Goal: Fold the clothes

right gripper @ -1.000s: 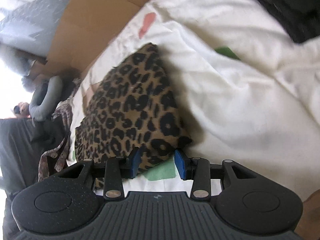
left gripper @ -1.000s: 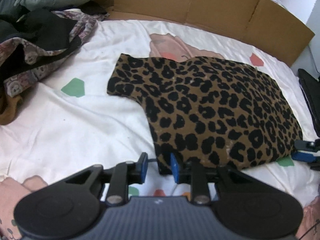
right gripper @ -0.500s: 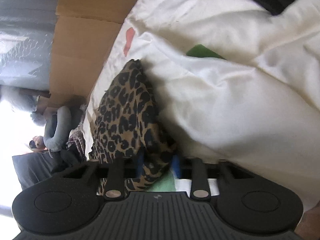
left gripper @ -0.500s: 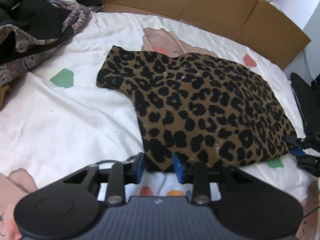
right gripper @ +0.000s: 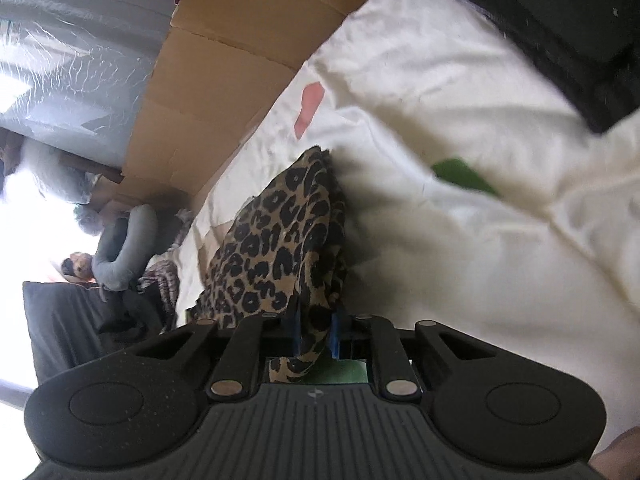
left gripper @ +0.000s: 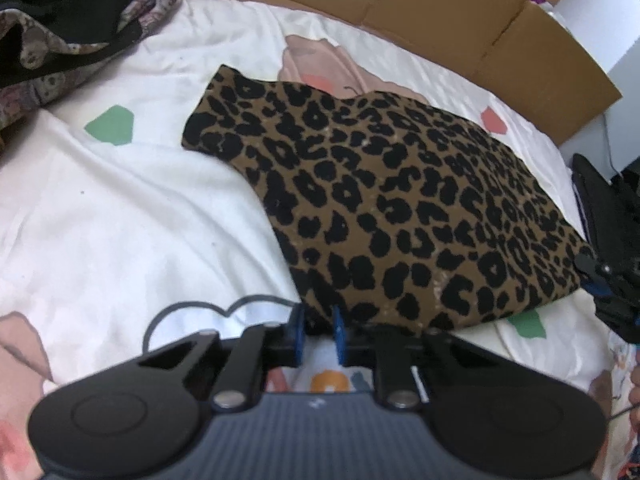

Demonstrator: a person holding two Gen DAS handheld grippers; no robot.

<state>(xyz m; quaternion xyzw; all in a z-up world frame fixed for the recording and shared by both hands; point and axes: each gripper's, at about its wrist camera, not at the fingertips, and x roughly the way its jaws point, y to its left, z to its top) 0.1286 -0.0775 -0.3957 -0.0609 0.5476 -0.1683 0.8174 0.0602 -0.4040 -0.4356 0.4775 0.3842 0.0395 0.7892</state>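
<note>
Right gripper: blue-padded jaws pinched on a corner of the brown, black-spotted leopard-print knit garment, fabric bunched between them. Left gripper: jaws narrowed at the opposite near corner; whether cloth lies between them cannot be told. Holding both near corners would let one edge be carried over as a fold. The garment lies flat on a white patterned bedsheet, beside a brown cardboard wall.
</note>
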